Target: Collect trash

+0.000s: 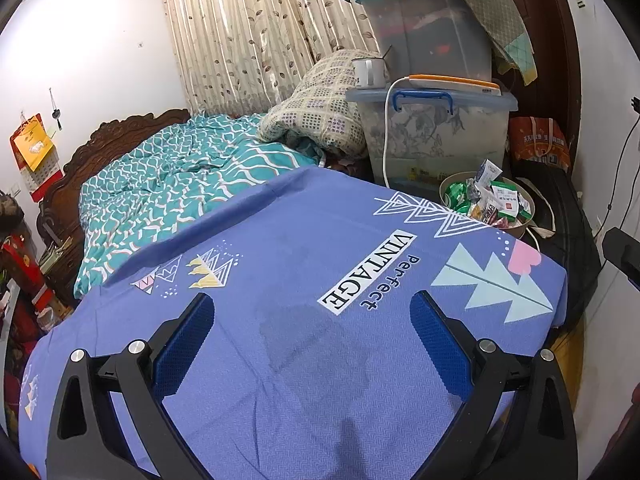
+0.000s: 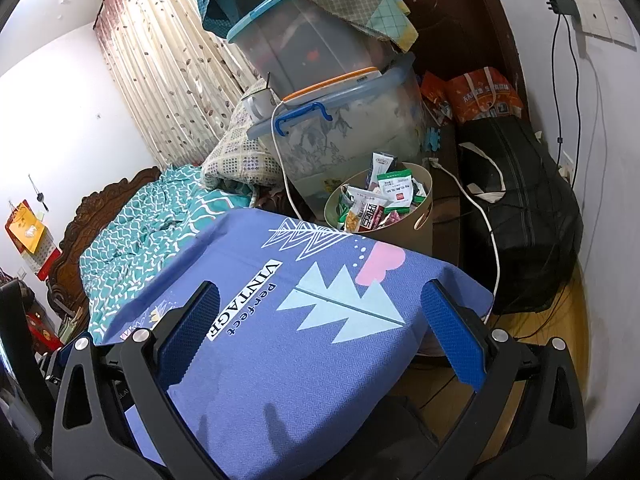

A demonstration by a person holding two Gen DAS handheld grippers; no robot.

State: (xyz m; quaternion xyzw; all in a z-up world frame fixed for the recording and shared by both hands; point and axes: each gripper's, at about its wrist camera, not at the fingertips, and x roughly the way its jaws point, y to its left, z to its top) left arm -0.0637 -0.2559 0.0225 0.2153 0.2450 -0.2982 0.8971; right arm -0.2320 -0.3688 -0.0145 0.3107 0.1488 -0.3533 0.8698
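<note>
Left gripper (image 1: 312, 320): jaws wide apart, nothing between them, hovering over the purple sheet (image 1: 280, 280).
Right gripper (image 2: 320, 320): also spread wide, empty, over the same sheet's corner near the floor (image 2: 568, 320).
Bin (image 2: 424, 224): round beige tub just beyond the sheet's far edge, in front of the stacked boxes (image 2: 352, 132).
Trash (image 2: 376, 204): wrappers and packets piled in the bin, some poking above the rim.
Sheet surface: no loose wrappers visible in either view.
Done: looks like most or all trash is already binned.
Left: probably nothing on the sheet; can't see the area under the grippers or behind the cameras.
Stage guess: finish or idle, both tools free.
</note>
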